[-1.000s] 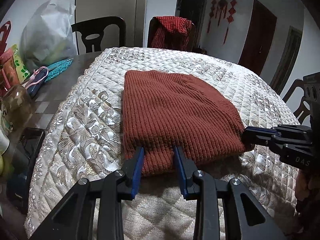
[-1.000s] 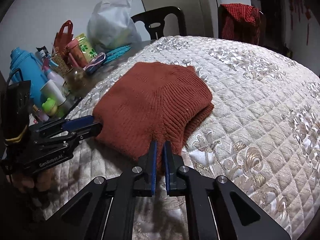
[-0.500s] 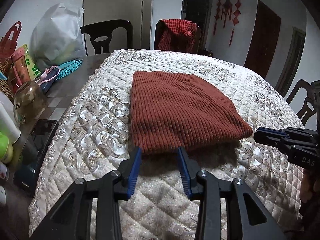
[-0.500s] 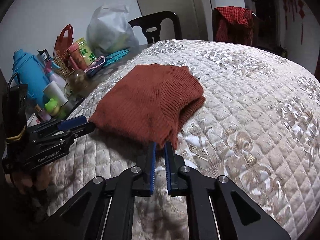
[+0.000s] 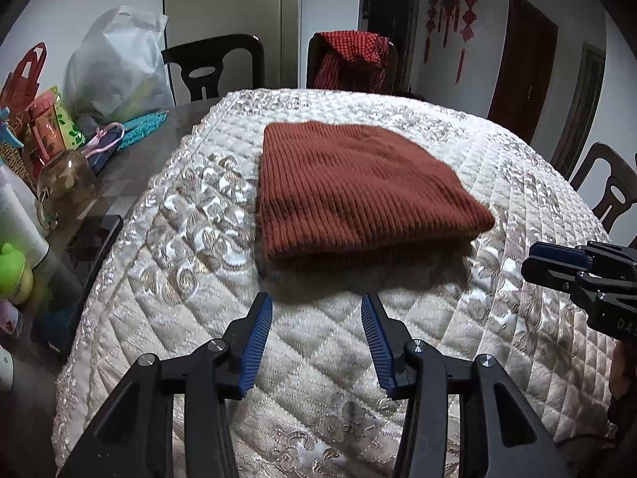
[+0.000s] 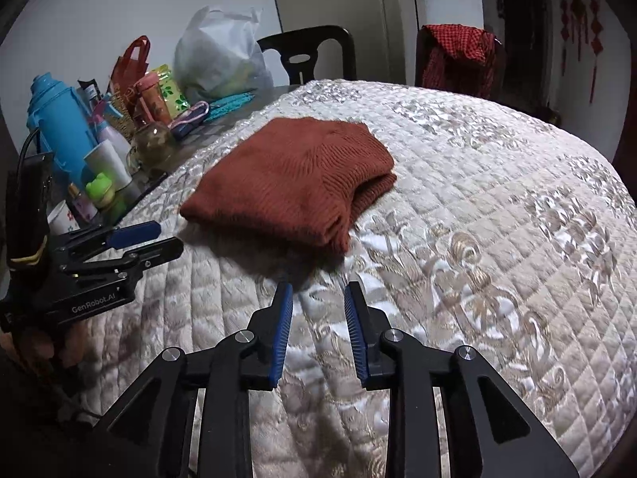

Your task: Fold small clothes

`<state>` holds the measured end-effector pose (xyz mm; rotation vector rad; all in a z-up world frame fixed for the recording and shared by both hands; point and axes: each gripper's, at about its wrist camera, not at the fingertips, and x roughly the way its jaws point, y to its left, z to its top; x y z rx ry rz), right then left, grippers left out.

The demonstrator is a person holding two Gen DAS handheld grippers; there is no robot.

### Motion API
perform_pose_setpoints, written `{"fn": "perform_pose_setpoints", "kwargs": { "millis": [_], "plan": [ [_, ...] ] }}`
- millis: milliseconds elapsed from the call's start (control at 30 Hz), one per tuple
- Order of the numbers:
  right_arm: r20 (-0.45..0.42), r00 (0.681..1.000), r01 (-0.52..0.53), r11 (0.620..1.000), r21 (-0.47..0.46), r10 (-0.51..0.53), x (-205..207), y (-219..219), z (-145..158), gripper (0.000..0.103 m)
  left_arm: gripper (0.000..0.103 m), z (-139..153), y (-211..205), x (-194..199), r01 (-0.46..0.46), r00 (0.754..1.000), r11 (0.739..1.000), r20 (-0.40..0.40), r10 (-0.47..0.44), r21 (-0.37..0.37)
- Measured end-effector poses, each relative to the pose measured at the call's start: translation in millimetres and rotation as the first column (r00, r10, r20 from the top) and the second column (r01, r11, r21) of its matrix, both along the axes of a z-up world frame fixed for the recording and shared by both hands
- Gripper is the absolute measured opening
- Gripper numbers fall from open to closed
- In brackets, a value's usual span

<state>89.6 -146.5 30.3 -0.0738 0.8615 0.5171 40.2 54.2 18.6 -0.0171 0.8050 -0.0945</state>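
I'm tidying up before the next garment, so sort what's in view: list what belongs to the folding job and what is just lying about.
Belongs to the job:
- folded rust knit garment
- quilted cover it lies on
- left gripper, jaws just opening, nothing between them
- right gripper, likewise

Just lying about:
- blue flask
- white plastic bag
- green frog toy
- red checked cloth on a chair

The table (image 5: 135,167) under the quilt (image 5: 199,239) is mostly hidden; small bottles (image 6: 79,199) unreadable.
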Motion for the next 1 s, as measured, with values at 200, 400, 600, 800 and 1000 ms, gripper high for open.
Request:
{"fn": "perform_pose_setpoints", "kwargs": {
  "millis": [200,400,600,800,1000],
  "plan": [
    [-0.003,1.0,0.009,0.999,-0.049,-0.009,1.4,3.0,-14.9,0.029,0.049,-10.6,-0.9,5.0,-0.009,0.999,1.0,-0.036,0.009,0.003],
    [-0.02,1.0,0.018,0.997,-0.075,-0.019,3.1,5.3,-24.8,0.029,0.049,-12.8,-0.4,6.2,-0.029,0.998,0.999,-0.049,0.03,0.016],
    [-0.033,0.999,0.022,0.996,-0.085,-0.025,6.3,4.6,-27.8,0.029,0.051,-15.6,-4.3,10.5,-0.033,0.997,0.998,-0.066,0.037,0.053],
    [-0.031,0.999,0.01,0.995,-0.095,-0.013,6.5,8.1,-28.5,0.035,0.058,-17.0,-3.0,11.6,-0.044,0.996,0.997,-0.069,0.048,0.062],
    [-0.03,1.0,0.004,0.995,-0.098,-0.007,5.5,10.6,-29.3,0.038,0.059,-17.2,-2.5,10.7,-0.046,0.996,0.997,-0.069,0.05,0.064]
  ]
}}
